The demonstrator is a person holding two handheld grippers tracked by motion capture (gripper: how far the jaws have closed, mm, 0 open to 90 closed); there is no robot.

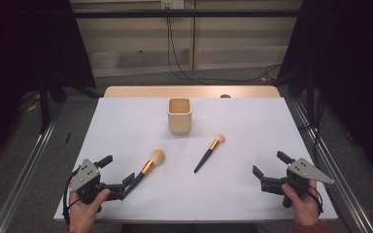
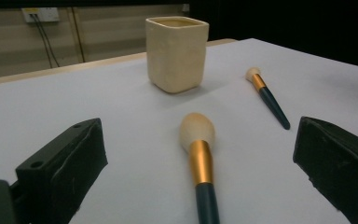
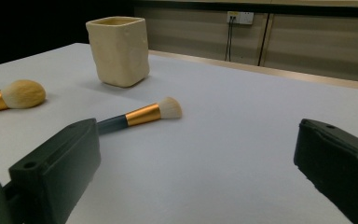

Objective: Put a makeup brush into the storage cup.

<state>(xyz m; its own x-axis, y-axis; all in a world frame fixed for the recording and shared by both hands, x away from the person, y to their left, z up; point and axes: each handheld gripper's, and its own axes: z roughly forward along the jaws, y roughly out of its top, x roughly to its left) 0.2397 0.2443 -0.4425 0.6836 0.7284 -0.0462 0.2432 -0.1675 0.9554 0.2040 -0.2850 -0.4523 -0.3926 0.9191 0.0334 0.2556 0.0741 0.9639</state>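
A cream square cup (image 1: 179,115) (image 2: 177,53) (image 3: 119,51) stands upright at the back middle of the white table (image 1: 252,121). A large brush (image 1: 148,167) (image 2: 200,154) (image 3: 16,95) with a gold ferrule and dark handle lies front left. Its handle end runs in between the jaws of my left gripper (image 1: 117,171) (image 2: 198,140), which is open and not closed on it. A smaller brush (image 1: 209,153) (image 2: 265,95) (image 3: 142,114) lies near the middle. My right gripper (image 1: 271,165) (image 3: 200,140) is open at the front right with nothing between its jaws.
A wooden table edge (image 1: 189,91) shows behind the white surface. Metal rails (image 1: 24,165) run along both sides on the grey floor. Black cables (image 1: 184,73) hang from a wall socket and trail across the floor at the back.
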